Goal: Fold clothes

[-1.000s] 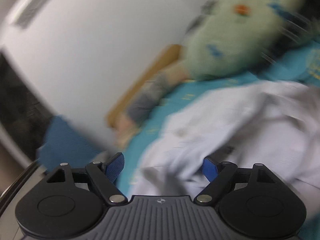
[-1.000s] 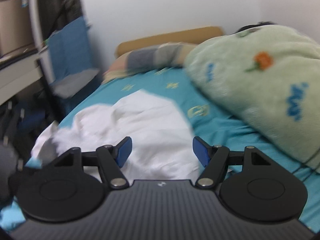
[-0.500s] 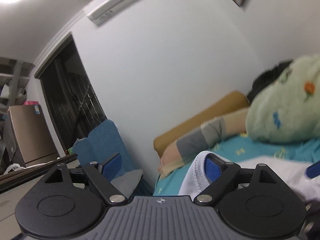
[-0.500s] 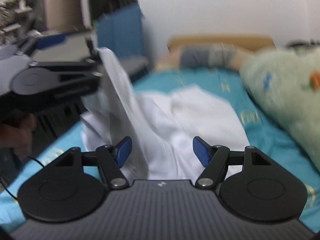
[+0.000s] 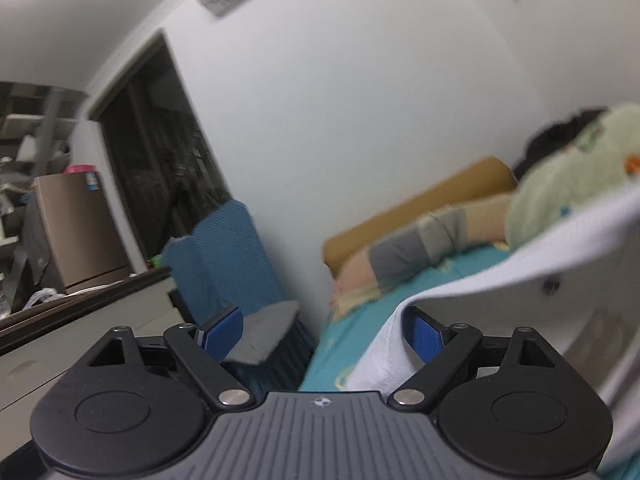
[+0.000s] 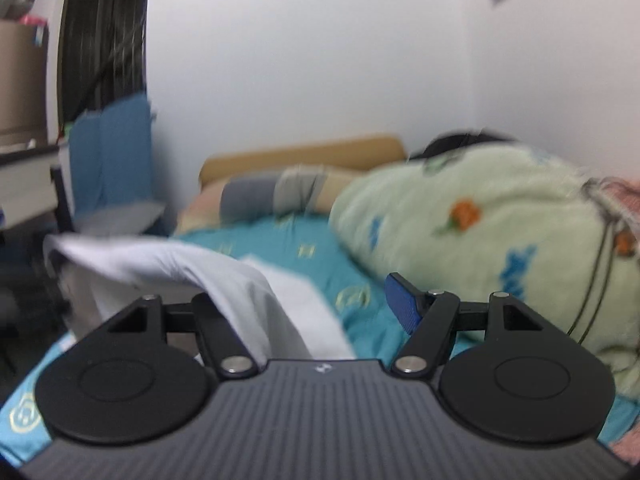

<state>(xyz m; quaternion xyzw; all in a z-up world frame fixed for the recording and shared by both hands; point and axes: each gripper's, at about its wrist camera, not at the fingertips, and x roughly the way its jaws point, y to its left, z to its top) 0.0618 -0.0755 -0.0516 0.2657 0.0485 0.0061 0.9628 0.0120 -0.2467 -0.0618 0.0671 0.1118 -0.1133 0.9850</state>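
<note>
Two tongs, left [image 5: 326, 330] and right [image 6: 316, 304], both spread wide, merely hooking my crumpled white cotton garment [image 6: 224, 280] over one finger each above the turquoise patterned bedsheet [image 6: 304, 252]: unclamped, I judge it may slide off and bunch.

The left gripper [image 5: 322, 330] points level with its jaws spread wide, white cloth [image 5: 500, 280] hooked over its right finger. The right gripper [image 6: 316, 300] tilts slightly down, jaws apart, cloth draped over its left finger.
</note>
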